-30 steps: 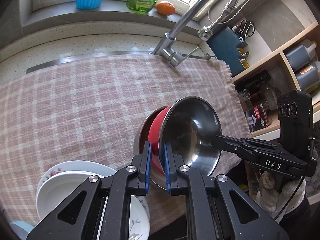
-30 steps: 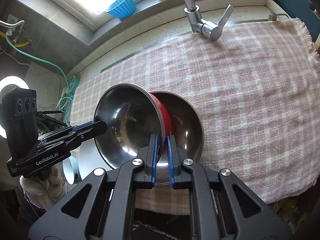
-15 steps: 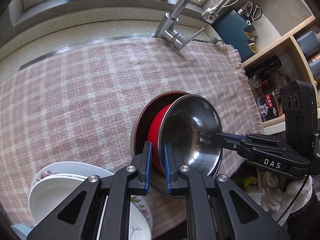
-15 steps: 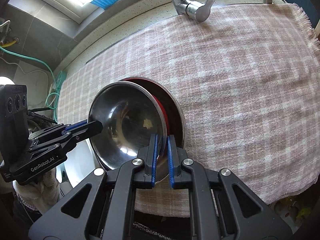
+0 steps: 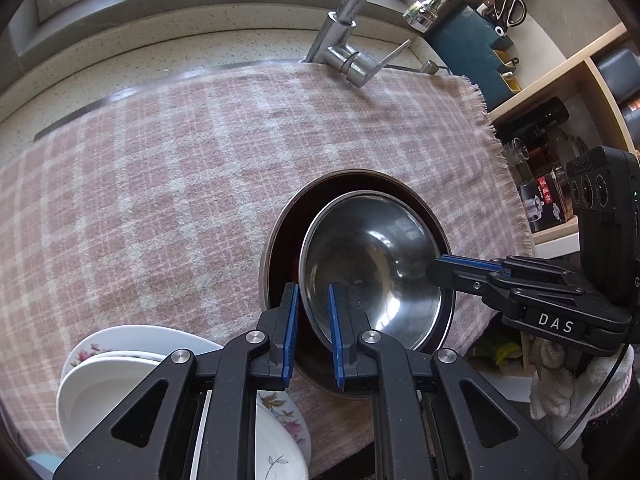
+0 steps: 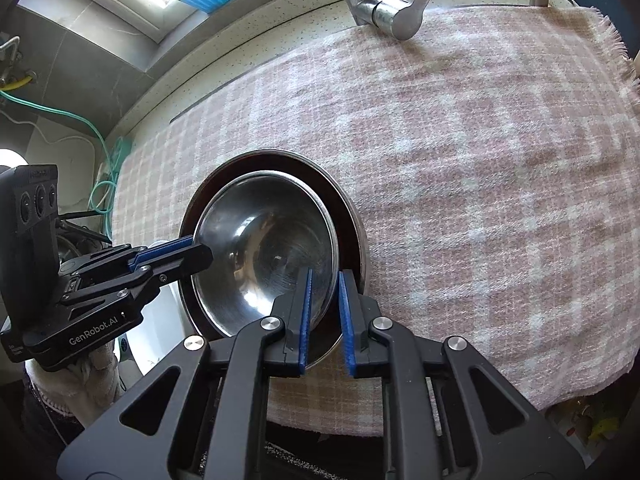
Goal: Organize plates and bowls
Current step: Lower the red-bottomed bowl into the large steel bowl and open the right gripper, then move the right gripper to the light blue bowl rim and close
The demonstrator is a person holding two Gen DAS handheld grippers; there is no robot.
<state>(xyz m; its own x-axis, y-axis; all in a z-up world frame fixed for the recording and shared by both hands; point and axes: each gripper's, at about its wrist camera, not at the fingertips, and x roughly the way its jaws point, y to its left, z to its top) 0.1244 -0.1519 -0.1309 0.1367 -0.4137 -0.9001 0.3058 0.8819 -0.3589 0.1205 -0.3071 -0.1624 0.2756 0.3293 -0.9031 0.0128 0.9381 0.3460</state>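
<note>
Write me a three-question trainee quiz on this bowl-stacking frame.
1. True or false: the steel bowl sits inside a larger bowl.
2. What lies under the bowls? A) a bare counter B) a checked cloth C) a wire rack
3. Fill in: the stack of white plates lies on the side of the ___ gripper.

Key: 1 true. 2 B. 3 left; the plates show just beside the left gripper in its own view.
</note>
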